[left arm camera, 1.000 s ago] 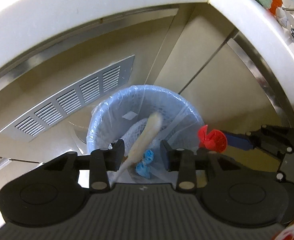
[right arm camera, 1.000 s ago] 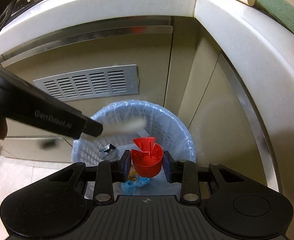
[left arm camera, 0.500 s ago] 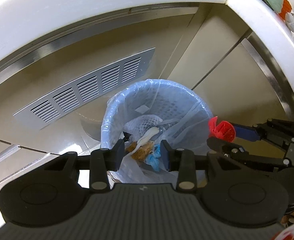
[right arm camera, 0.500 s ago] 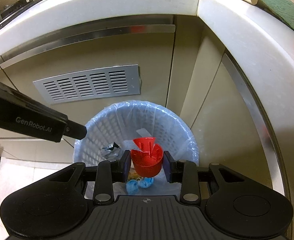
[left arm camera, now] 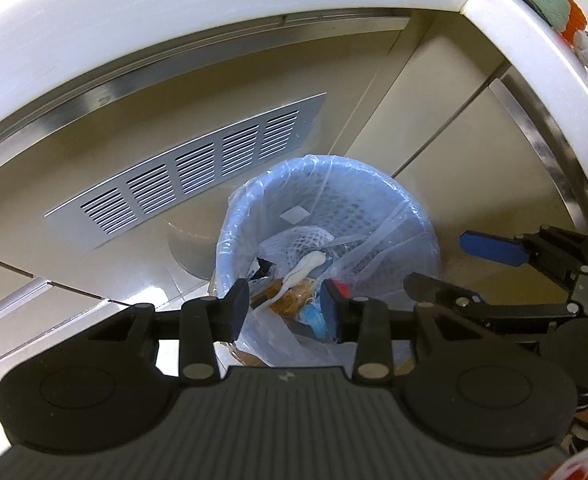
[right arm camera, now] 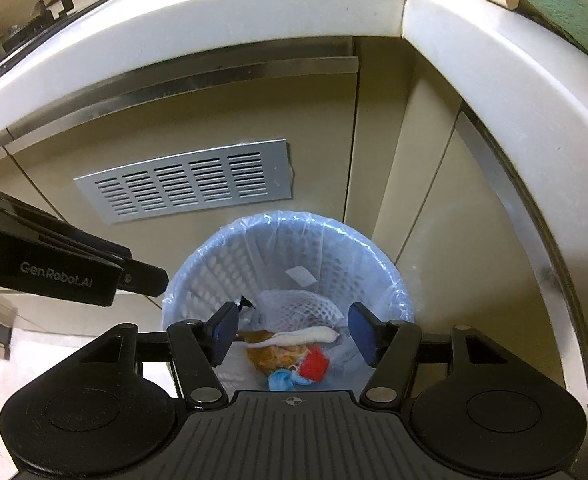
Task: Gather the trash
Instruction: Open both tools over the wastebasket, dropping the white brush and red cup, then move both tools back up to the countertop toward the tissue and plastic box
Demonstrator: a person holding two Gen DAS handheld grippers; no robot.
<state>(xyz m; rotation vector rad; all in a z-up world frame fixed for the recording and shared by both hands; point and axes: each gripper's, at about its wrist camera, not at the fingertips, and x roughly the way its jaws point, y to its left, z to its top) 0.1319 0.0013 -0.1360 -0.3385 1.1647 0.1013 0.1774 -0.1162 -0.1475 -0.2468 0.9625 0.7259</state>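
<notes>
Both grippers sit over the bin with nothing in them: right gripper (right arm camera: 294,334) has its jaws spread wide, left gripper (left arm camera: 285,310) is parted a bit less. Below, the red cap (right arm camera: 313,365) lies in the trash bin (right arm camera: 390,276) next to a blue wad (right arm camera: 282,380). A long white strip (right arm camera: 306,336) lies roughly crosswise. Bin rim has open room all round; cabinet doors (right arm camera: 426,216) and vent grille (right arm camera: 186,180) stand behind it, countertop (right arm camera: 254,4) overhanging.

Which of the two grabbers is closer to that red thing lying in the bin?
Right, as far as I can judge. The right gripper hangs open directly above the red piece; the left gripper, also open, sits off to its side.
</notes>
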